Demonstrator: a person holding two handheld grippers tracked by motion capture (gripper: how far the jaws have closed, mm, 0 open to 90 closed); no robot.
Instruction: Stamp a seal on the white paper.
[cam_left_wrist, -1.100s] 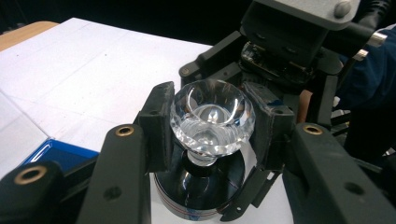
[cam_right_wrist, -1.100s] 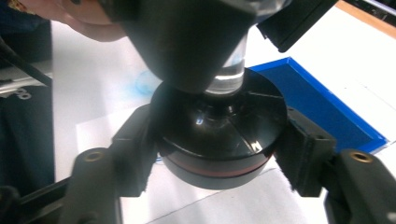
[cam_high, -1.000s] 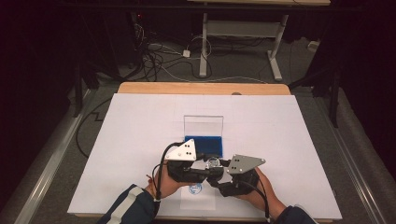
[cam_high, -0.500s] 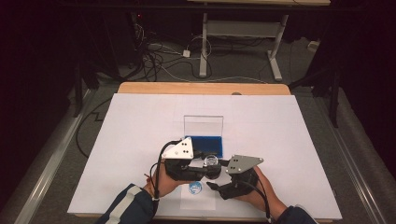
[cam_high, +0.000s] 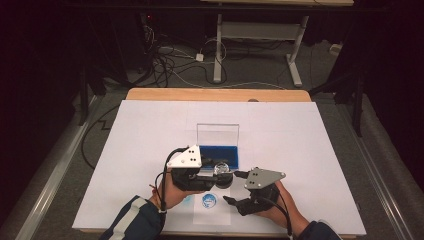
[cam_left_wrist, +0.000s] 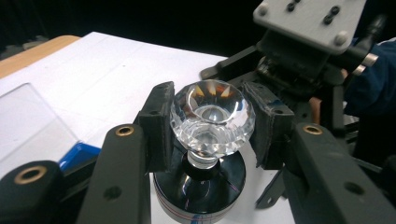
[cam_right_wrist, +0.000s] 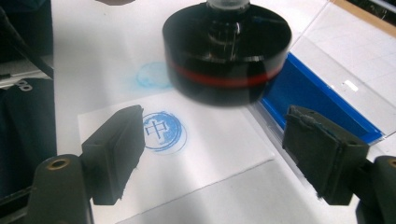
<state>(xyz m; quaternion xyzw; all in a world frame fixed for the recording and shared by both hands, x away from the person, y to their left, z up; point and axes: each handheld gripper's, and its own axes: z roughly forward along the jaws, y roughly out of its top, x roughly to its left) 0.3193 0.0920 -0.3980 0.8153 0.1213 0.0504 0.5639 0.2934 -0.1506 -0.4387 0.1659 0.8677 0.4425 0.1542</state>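
Table (cam_high: 150, 150) brightly lit from above, surroundings dark. Glare on crystal knob (cam_left_wrist: 212, 122). Stamp base (cam_right_wrist: 227, 56) blurred; soft shadows.

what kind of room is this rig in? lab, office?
Probably a lab or data-collection workspace, not a home. A white-covered table stands alone in a dark room, loose cables trail over the floor behind it, and a bare metal desk frame stands farther back.

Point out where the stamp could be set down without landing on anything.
Free: white table cover left, right and beyond the blue ink pad with clear lid. Crowded: near edge, where the crystal-knobbed black stamp, stamped paper slip, left gripper and right gripper cluster.
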